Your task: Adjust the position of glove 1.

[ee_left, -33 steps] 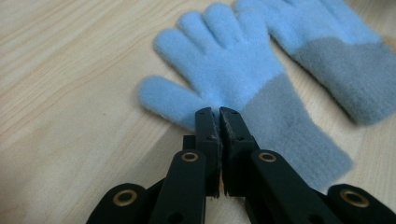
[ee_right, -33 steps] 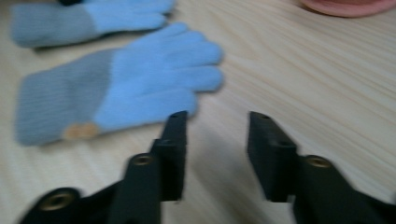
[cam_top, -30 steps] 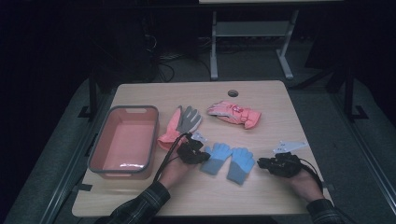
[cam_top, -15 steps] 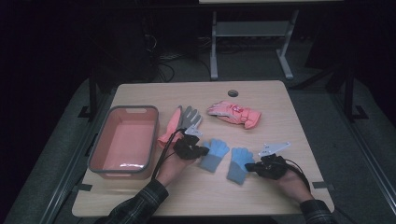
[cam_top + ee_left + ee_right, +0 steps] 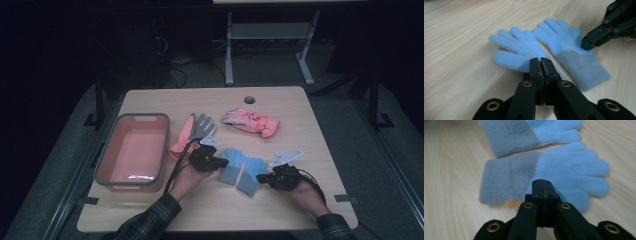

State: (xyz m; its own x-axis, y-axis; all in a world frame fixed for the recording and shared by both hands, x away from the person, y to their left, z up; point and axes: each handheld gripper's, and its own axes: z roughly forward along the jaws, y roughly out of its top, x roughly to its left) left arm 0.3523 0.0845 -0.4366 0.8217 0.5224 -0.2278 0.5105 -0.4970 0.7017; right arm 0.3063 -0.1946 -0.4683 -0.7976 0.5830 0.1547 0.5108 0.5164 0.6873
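High view: two blue gloves (image 5: 241, 170) lie side by side near the front edge of the desk (image 5: 310, 130), between the hands. The left gripper (image 5: 218, 161) pinches the edge of the nearer glove (image 5: 516, 53), jaws pressed together on the fabric; the right gripper (image 5: 261, 178) has its jaws pressed together at the other glove (image 5: 564, 173) (whether cloth is caught there I cannot tell). The step looks like pairing the gloves. Next would probably be lifting or sliding them together toward the bin (image 5: 106, 159) at the left edge, keeping both grips firm.
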